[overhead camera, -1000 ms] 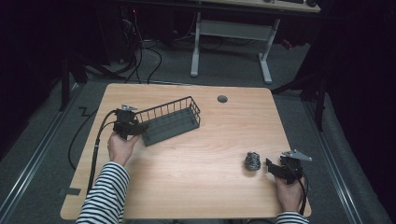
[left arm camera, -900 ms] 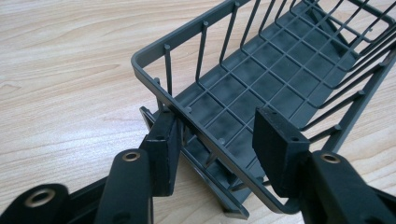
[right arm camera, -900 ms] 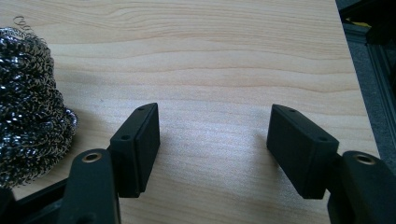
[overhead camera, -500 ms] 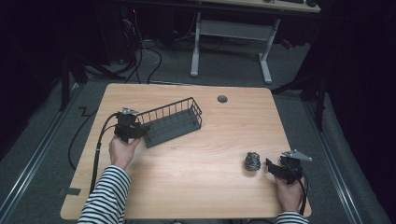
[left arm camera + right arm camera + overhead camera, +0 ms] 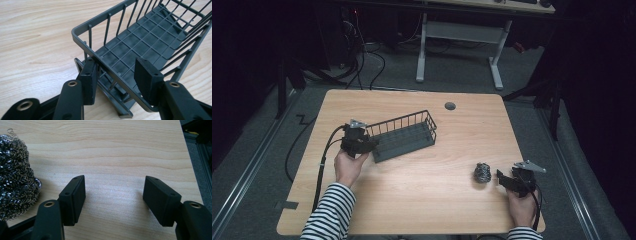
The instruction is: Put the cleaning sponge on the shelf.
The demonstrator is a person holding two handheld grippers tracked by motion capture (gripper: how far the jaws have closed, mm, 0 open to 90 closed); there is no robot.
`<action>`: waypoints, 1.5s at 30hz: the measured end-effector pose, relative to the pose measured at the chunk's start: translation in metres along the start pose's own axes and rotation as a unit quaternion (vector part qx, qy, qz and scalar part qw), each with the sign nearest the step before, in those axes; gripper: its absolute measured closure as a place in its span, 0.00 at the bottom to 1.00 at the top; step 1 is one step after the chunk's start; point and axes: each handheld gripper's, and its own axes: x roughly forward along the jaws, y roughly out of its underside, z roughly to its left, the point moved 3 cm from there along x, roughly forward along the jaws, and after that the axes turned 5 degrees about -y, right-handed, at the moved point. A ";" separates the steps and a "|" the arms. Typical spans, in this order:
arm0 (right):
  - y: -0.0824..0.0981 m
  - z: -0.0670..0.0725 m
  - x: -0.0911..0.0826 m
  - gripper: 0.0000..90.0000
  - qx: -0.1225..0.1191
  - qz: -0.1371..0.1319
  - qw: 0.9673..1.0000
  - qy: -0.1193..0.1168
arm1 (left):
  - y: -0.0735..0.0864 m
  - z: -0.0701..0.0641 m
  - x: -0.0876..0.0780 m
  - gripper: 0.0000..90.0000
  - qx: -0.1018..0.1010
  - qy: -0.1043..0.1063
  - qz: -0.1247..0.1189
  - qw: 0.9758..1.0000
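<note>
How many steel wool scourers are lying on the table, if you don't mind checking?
1. The steel wool scourer lies near the table's front right, just left of the right gripper; none shows inside the wire basket.

We look down from high up, above the person's side, facing forward over the whole wooden table and the dark floor behind it. Our left gripper view sits very close and low, looking along its jaws at one end of the wire basket, which the high view shows too. Our right gripper view is also very close to the tabletop, with the metal scrubber at its left edge; the high view shows it near the right side.
</note>
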 end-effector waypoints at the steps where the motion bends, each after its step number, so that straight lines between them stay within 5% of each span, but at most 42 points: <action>1: 0.000 0.000 0.000 0.39 -0.001 0.000 1.000 0.000 | 0.001 -0.004 -0.001 0.61 0.004 0.003 0.002 1.000; 13: 0.000 0.001 0.000 0.39 -0.001 0.001 1.000 -0.001 | 0.005 -0.032 -0.004 0.61 0.044 0.018 0.001 0.999; 35: 0.000 0.000 0.000 0.39 -0.002 0.000 1.000 -0.001 | 0.012 -0.070 -0.007 0.61 0.051 0.057 0.002 0.997; 45: 0.000 0.000 0.000 0.39 0.000 0.001 1.000 0.000 | 0.008 -0.061 -0.020 0.38 0.030 0.057 -0.021 0.998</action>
